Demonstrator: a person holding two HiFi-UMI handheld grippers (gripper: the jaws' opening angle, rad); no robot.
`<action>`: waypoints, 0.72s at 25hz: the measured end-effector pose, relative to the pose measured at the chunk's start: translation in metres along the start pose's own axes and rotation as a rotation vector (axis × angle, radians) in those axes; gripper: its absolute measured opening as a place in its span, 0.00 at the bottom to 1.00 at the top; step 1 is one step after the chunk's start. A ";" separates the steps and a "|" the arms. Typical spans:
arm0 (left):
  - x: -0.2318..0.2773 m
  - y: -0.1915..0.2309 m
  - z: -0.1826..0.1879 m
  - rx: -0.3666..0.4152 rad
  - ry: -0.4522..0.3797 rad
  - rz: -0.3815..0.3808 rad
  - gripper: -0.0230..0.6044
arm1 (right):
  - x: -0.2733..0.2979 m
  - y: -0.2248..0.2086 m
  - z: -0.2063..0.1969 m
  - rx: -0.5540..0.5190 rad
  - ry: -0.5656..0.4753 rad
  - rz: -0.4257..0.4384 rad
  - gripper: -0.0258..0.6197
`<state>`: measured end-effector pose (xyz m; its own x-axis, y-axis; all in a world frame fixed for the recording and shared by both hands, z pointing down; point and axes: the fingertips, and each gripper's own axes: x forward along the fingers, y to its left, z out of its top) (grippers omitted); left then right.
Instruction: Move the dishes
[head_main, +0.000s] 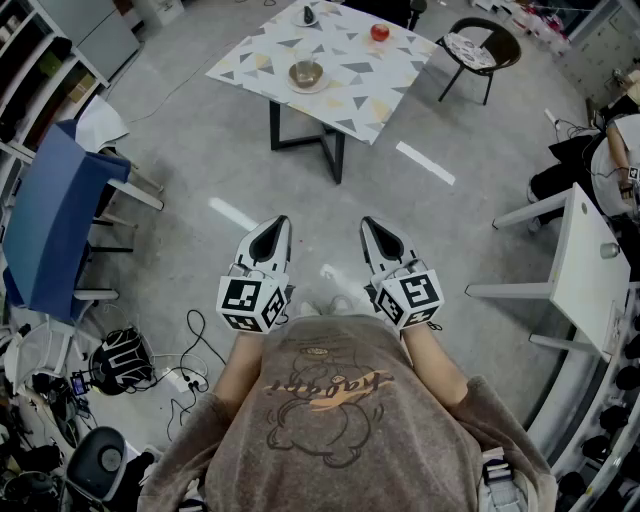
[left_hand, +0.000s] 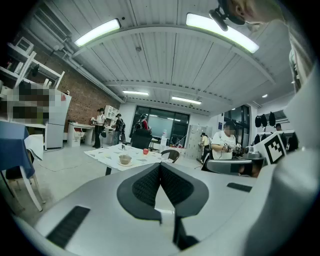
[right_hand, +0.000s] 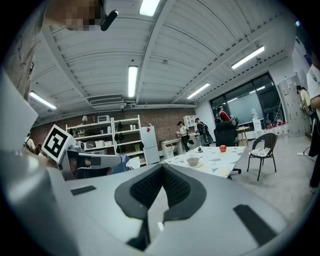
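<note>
Closest to me was my own shirt (head_main: 335, 410), printed with a cartoon bear and a line of script I could not read. Just ahead of it I held both grippers out, about level and side by side. The left gripper (head_main: 278, 226) had its jaws pressed together with nothing between them. The right gripper (head_main: 371, 226) was the same, closed tight and empty. That seemed sensible to me, since nothing was within reach yet and there was no call to open either. Their marker cubes (head_main: 252, 303) showed only black-and-white squares, no words.

At far left a blue chair (head_main: 55, 220) stood on the floor, with cables (head_main: 185, 375) tangled nearer me, both clear of my path. Straight ahead, well apart from me across bare floor, stood the table (head_main: 350, 95) with its triangle-patterned top.

The dishes sat on it. A bowl (head_main: 306, 72) rested on its saucer (head_main: 322, 85) near the closest edge. A small plate (head_main: 308, 16) with something dark on it was at the far side. To the right of that was what looked like a red fruit (head_main: 380, 32). The table carried no label or writing that I could make out.

Right of the table a black chair (head_main: 480, 45) was pulled back from it. At far right a white desk (head_main: 590, 260) ran along the edge of my view.

I reckoned the task had not begun, and I would have to walk up to the table before either gripper could take a dish.
</note>
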<state>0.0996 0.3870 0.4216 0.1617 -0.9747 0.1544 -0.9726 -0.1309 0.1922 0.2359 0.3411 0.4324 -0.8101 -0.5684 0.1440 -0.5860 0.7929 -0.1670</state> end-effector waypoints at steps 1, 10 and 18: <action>-0.001 0.004 -0.001 0.001 -0.001 0.000 0.06 | 0.003 0.002 -0.001 0.002 -0.003 0.002 0.04; -0.003 0.040 -0.008 0.011 0.007 -0.010 0.06 | 0.027 0.014 -0.005 -0.011 -0.035 -0.005 0.03; 0.023 0.067 0.005 0.019 -0.007 -0.030 0.06 | 0.061 0.002 0.000 -0.008 -0.042 -0.037 0.03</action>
<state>0.0378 0.3550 0.4331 0.1900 -0.9714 0.1423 -0.9704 -0.1638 0.1777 0.1853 0.3077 0.4410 -0.7879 -0.6060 0.1092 -0.6157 0.7727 -0.1545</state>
